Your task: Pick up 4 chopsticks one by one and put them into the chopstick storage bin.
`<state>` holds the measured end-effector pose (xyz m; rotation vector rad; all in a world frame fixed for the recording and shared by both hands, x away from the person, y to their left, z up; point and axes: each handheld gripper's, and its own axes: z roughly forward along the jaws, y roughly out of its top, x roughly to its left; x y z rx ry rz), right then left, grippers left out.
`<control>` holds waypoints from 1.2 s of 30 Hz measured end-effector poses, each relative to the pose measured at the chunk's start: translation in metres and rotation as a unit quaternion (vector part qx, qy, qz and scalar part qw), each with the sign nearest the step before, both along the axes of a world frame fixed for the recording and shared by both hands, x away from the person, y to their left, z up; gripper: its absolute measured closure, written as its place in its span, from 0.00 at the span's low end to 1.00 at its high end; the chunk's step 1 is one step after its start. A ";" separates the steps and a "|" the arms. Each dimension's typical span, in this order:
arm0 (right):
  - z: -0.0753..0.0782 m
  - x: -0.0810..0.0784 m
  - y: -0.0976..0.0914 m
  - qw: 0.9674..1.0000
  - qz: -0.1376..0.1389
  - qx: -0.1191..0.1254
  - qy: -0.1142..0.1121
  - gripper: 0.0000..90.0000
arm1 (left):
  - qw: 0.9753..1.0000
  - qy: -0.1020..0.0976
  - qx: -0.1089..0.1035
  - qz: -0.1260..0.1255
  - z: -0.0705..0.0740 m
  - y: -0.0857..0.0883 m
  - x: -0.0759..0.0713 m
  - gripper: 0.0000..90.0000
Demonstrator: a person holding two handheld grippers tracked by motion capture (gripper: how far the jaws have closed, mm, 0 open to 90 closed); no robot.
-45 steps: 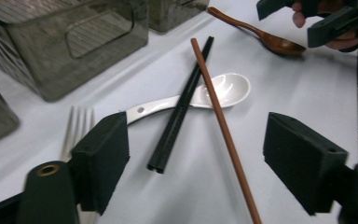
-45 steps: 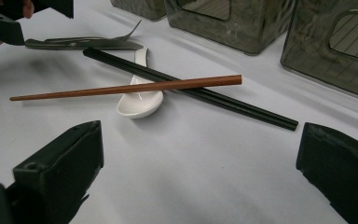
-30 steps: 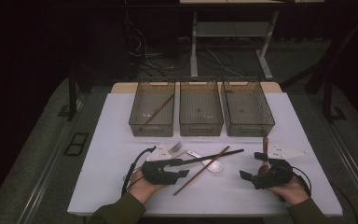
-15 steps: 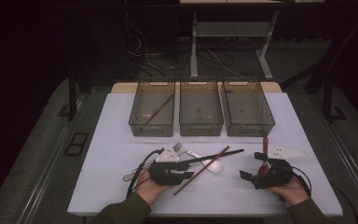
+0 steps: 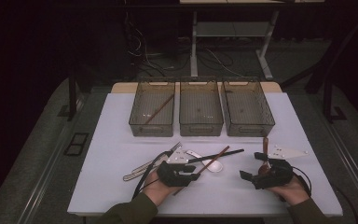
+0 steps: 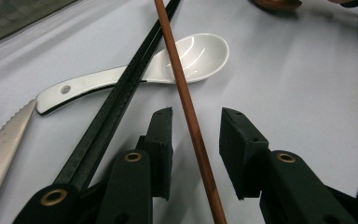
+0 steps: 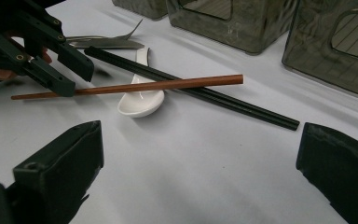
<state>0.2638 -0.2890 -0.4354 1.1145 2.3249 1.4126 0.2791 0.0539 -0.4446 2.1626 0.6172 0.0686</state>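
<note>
So the brown chopstick (image 6: pixel 186 109) sits right between the left gripper's (image 6: pixel 196 135) jaws, which have just been narrowing and now straddle it with a small gap on each side, not pinching yet. It's a thin, smooth reddish-brown stick lying on the white table (image 5: pixel 121 140), crossing over a black chopstick (image 6: pixel 116 98) and a white spoon (image 6: pixel 186 56). The right gripper (image 7: pixel 200 154) hangs wide with nothing in it.

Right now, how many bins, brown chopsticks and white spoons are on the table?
Bins: 3
Brown chopsticks: 2
White spoons: 1
Total: 6
</note>
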 end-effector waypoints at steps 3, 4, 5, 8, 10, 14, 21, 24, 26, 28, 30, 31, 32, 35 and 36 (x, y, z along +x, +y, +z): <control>0.000 0.000 0.000 1.000 0.000 -0.001 0.000 0.01 | 1.000 0.002 0.006 -0.002 -0.001 -0.001 0.001 0.70; 0.000 0.000 0.000 1.000 0.000 0.000 0.000 0.01 | 1.000 0.002 0.010 -0.001 -0.002 -0.001 0.001 0.71; 0.000 0.000 0.000 1.000 0.000 0.000 0.000 0.01 | 1.000 0.003 0.012 0.000 -0.003 -0.002 0.001 0.71; 0.000 0.000 0.000 1.000 0.000 0.000 0.000 0.01 | 1.000 0.005 0.019 -0.003 -0.004 -0.003 0.001 0.72; 0.000 0.000 0.000 1.000 0.001 0.000 0.000 0.01 | 1.000 0.004 0.021 -0.003 -0.005 -0.005 0.000 0.73; 0.000 0.000 0.000 1.000 0.001 0.000 -0.001 0.01 | 0.999 -0.001 0.035 -0.005 -0.006 -0.007 -0.001 0.77; 0.000 0.000 0.000 1.000 0.001 0.000 0.000 0.01 | 0.999 -0.004 0.043 -0.003 -0.006 -0.006 0.000 0.84; 0.000 0.000 0.000 1.000 0.001 0.000 -0.001 0.01 | 0.999 -0.002 0.043 0.000 -0.006 -0.005 0.001 0.87; 0.000 0.000 0.000 1.000 0.001 0.000 -0.001 0.01 | 0.999 -0.001 0.043 0.002 -0.006 -0.005 0.001 0.89; 0.000 0.000 0.000 1.000 0.002 0.000 -0.001 0.01 | 0.999 0.001 0.040 0.003 -0.007 -0.005 0.002 0.90; 0.000 0.000 0.000 1.000 0.002 0.000 -0.001 0.01 | 0.999 0.004 0.038 0.006 -0.007 -0.005 0.002 0.91; 0.000 0.000 0.000 1.000 0.002 0.000 -0.001 0.01 | 0.999 0.004 0.038 0.006 -0.007 -0.005 0.002 0.91; 0.000 0.000 0.000 1.000 0.002 0.000 -0.001 0.01 | 0.999 0.005 0.038 0.007 -0.007 -0.005 0.002 0.92; 0.000 0.000 0.000 1.000 0.003 0.000 -0.001 0.01 | 0.999 0.008 0.037 0.007 -0.007 -0.004 0.003 0.92; 0.000 0.000 0.000 1.000 0.003 0.000 -0.001 0.01 | 0.999 0.009 0.037 0.007 -0.007 -0.004 0.003 0.92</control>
